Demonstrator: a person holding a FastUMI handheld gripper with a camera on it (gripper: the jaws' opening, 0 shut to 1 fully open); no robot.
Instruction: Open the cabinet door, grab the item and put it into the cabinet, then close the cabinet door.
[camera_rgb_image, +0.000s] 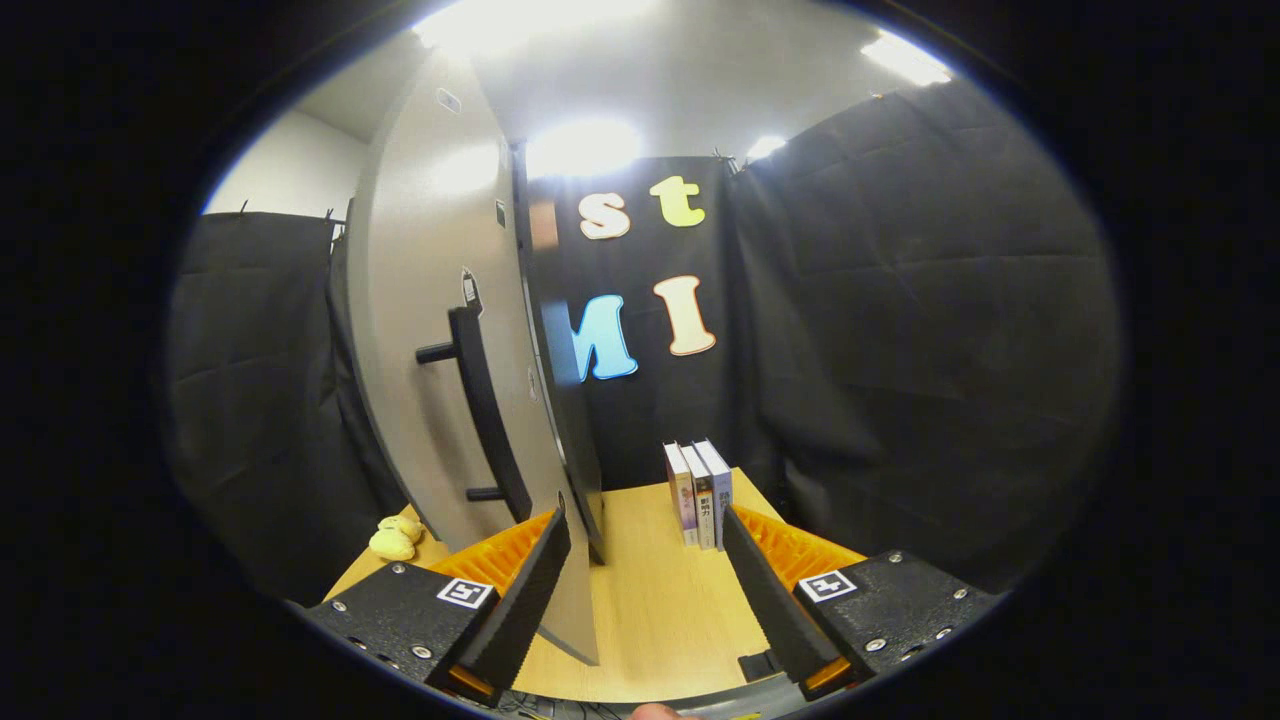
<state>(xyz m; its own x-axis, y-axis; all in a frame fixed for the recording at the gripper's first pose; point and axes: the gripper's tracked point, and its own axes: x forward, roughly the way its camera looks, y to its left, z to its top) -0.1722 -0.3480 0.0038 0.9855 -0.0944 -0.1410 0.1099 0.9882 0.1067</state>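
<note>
1. Both fingers of the gripper (645, 560) are seen spread wide, with nothing held between them.
2. Just ahead, the open cabinet door (440, 330) is seen edge-on, its lower corner beside the left finger (525, 590).
3. A dark handle (487, 410) is mounted on the door's face.
4. Three upright books (698, 492) are set on the wooden table (650, 600), beyond the right finger.
5. A small yellow toy (396, 538) is seen left of the door.

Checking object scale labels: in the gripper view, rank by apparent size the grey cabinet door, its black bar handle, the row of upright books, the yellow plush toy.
1. Grey cabinet door
2. Black bar handle
3. Row of upright books
4. Yellow plush toy

The door stands nearest the camera, which inflates it. The gripper is open, its fingers holding nothing.
</note>
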